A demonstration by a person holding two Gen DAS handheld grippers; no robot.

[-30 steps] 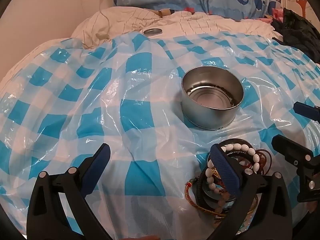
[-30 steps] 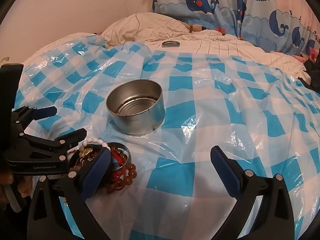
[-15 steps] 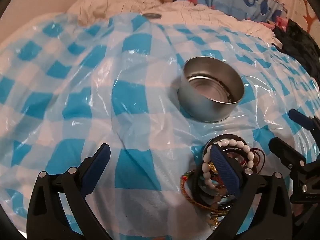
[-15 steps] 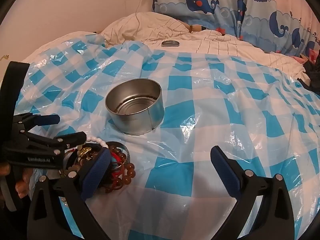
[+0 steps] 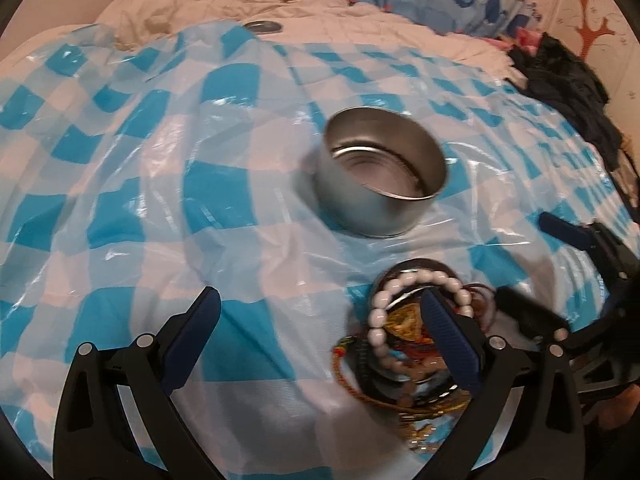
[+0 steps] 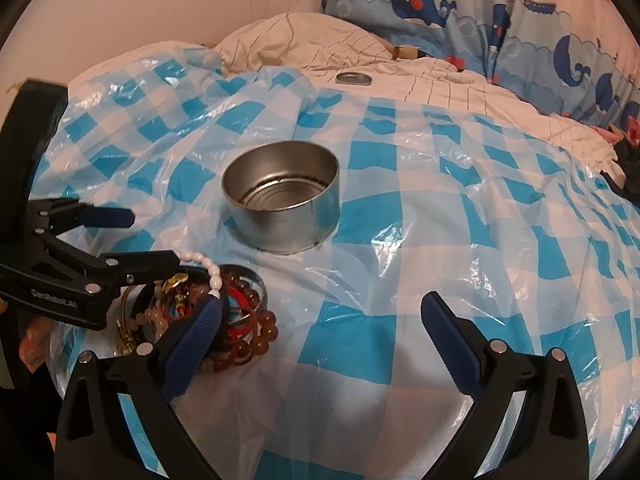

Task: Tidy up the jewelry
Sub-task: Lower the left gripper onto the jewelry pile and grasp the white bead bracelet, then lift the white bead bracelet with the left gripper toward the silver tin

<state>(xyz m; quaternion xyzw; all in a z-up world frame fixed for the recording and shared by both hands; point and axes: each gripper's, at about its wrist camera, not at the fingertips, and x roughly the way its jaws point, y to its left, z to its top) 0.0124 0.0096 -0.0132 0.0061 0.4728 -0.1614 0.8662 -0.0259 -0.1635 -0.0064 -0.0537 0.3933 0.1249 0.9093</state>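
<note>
- While you worked, a blue-and-white checked plastic sheet (image 6: pixel 440 208) covered the bed, with a whale-print pillow (image 6: pixel 500 20) behind it.
- The empty round tin (image 6: pixel 282 196) stood upright mid-sheet, just beyond the jewelry.
- Your left gripper (image 5: pixel 320 320) and right gripper (image 6: pixel 320 322) were spread wide, holding nothing.
- The jewelry pile (image 6: pixel 224 308) lay between them, partly hidden by fingers.
- A small lid (image 6: pixel 353 78) sat far back.

The right gripper (image 6: pixel 320 320) hung wide open over the checked plastic sheet (image 6: pixel 460 208), one of its fingers (image 6: pixel 192 336) touching the bracelet pile (image 6: pixel 208 300). The metal tin (image 6: pixel 282 196) sat just beyond.
</note>
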